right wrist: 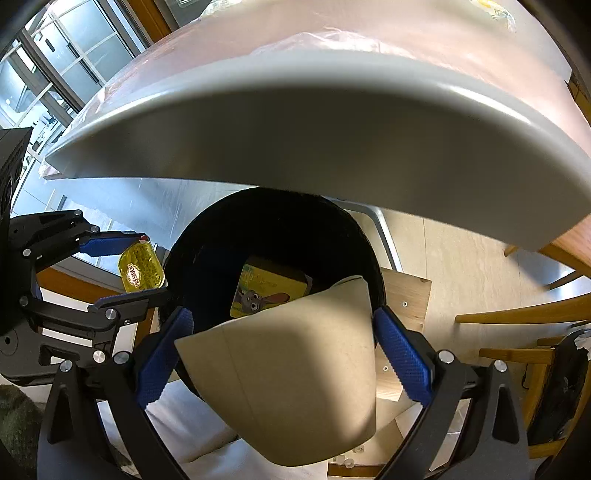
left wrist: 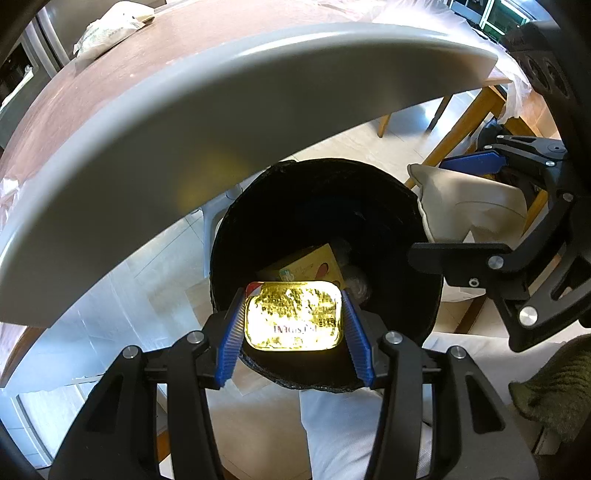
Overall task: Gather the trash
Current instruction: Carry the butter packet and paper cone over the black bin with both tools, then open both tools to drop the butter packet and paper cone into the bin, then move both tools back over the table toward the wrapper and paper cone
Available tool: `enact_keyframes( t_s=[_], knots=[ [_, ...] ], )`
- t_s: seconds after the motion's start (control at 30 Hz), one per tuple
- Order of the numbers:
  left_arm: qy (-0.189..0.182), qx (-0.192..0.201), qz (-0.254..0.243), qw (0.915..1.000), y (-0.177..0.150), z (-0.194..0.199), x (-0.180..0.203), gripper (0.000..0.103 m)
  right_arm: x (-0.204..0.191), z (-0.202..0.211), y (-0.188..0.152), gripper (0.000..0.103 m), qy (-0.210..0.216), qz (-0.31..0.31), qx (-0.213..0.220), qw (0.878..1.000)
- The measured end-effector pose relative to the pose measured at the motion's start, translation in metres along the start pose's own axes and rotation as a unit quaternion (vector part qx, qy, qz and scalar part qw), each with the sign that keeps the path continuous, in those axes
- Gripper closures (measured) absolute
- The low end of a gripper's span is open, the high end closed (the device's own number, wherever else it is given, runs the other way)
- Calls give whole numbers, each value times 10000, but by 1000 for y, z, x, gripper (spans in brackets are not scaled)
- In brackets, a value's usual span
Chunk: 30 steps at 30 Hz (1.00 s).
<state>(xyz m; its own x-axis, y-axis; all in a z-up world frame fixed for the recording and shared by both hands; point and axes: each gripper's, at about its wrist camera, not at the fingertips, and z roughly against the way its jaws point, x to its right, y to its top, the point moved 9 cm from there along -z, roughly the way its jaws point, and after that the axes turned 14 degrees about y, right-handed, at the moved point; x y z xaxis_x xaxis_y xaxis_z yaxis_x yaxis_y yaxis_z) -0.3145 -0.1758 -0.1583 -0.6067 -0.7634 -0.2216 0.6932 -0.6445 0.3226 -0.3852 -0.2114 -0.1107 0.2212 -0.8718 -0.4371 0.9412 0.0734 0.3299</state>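
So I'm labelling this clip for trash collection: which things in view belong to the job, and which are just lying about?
Part of the job:
- black bin
- gold foil packet, clamped in the left gripper
- crushed paper cup, clamped in the right gripper
- yellow carton, already in the bin

Lying about:
- table
- white bag on the table
- wooden chairs

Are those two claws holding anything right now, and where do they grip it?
Left claw pinches a small gold foil packet by its short sides; right claw squeezes a beige paper cup across its sides.
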Motion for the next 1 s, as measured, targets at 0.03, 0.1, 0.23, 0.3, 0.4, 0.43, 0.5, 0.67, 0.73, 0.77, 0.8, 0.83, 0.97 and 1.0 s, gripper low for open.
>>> enact_keyframes(
  t_s=[0.03,0.1,0.23,0.3,0.4,0.43,0.5,0.67,0.73,0.77,0.8,0.83,0.97,1.0],
  knots=[
    [-45,23,20,10000,1,2,0,51,-1,1,2,6,13,28,63,10000],
    [-110,21,84,9999,3,3,0,27,-4,4,2,5,96,71,121,9999],
    [-43,99,142,9998,7,7,-5,23,-2,1,-1,4,131,-27,-71,9999],
    [-7,96,148,9998,6,9,-8,23,-2,4,-2,4,115,-20,-68,9999],
    [3,89,181,9998,4,14,-13,23,-3,18,0,4,57,50,4,10000],
    [3,94,199,9998,2,17,-15,23,-4,24,0,4,37,91,39,9999],
    [-18,183,254,9995,-2,33,-23,23,-8,48,2,4,25,153,142,9998],
    [-111,707,365,9968,8,86,-43,23,-22,120,30,4,61,416,817,9958],
    [29,991,438,9941,22,106,-58,22,-24,144,58,4,-23,511,1175,9918],
    [147,1102,488,9926,31,111,-65,13,-23,149,72,4,-64,519,1295,9902],
    [366,1263,612,9894,44,116,-80,7,-22,154,90,4,-94,532,1457,9879],
    [469,1379,703,9868,53,117,-88,6,-22,156,111,4,-118,526,1607,9855],
    [796,1553,1066,9789,102,100,-128,6,-20,142,196,4,-84,452,1879,9811],
    [841,1560,1124,9777,115,93,-137,6,-19,134,219,4,-34,399,1864,9817]
  ],
)
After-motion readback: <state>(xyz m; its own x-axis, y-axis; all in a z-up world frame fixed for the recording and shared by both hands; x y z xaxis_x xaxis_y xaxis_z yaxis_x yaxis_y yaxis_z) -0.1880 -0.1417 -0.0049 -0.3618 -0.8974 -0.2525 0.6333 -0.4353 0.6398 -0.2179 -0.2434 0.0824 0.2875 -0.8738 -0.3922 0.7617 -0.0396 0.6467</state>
